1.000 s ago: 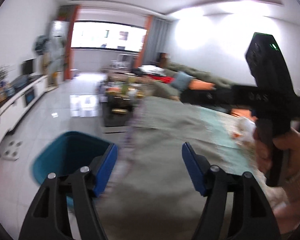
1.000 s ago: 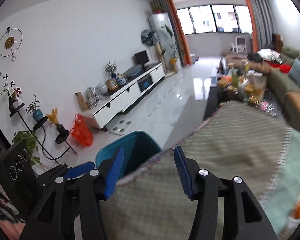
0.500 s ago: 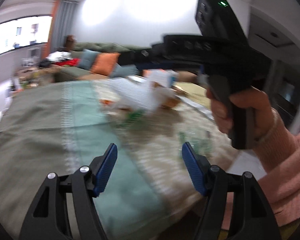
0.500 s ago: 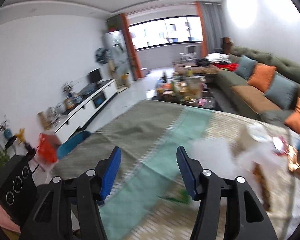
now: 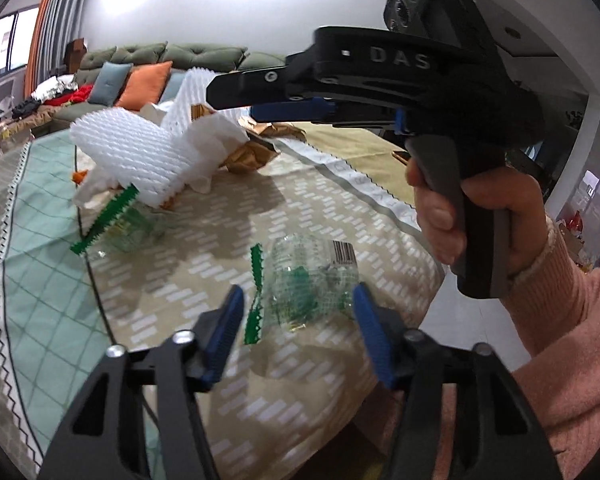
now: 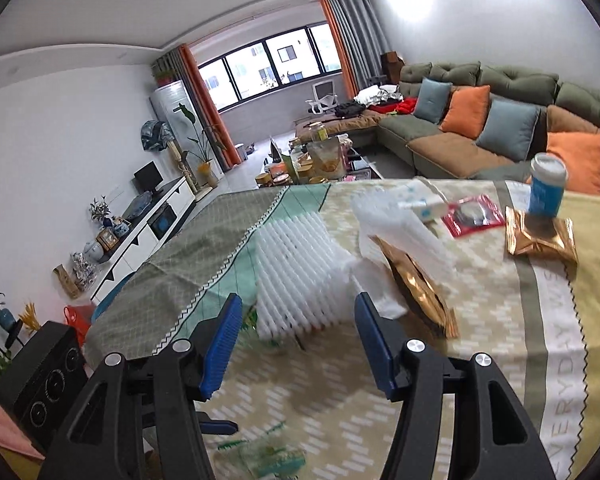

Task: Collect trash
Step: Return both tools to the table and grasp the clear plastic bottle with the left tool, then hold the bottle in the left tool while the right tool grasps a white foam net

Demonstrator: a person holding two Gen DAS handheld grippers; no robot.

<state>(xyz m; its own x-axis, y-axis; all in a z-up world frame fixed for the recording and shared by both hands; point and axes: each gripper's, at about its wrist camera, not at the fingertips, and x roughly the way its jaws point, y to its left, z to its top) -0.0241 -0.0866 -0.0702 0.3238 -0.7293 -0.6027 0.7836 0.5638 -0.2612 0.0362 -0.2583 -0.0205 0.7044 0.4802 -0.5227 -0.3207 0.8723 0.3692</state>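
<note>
A clear plastic wrapper (image 5: 312, 280) with green print and a barcode lies on the tablecloth between the blue pads of my left gripper (image 5: 298, 320). Its jaws are closing, and the pads stand apart from the wrapper. A second clear wrapper (image 5: 112, 220) with a green serrated strip lies further left. Behind it sits a white foam net (image 5: 140, 152). My right gripper (image 6: 298, 320) is open and points at that foam net (image 6: 296, 276), with nothing between its pads. In the left wrist view the right gripper (image 5: 236, 100) hovers over the trash pile, held by a hand in a pink sleeve.
Gold foil wrappers (image 6: 416, 292) (image 6: 540, 236), a red packet (image 6: 472, 216), a small box (image 6: 424, 204) and a blue-and-white cup (image 6: 546, 188) lie on the patterned tablecloth (image 6: 480, 360). The table edge (image 5: 428, 240) drops off at the right. A black speaker (image 6: 40, 368) stands beside the table.
Both views have swung away from the blue bin and floor onto the trash on the table. The left jaws stand narrower than before, now either side of the clear wrapper.
</note>
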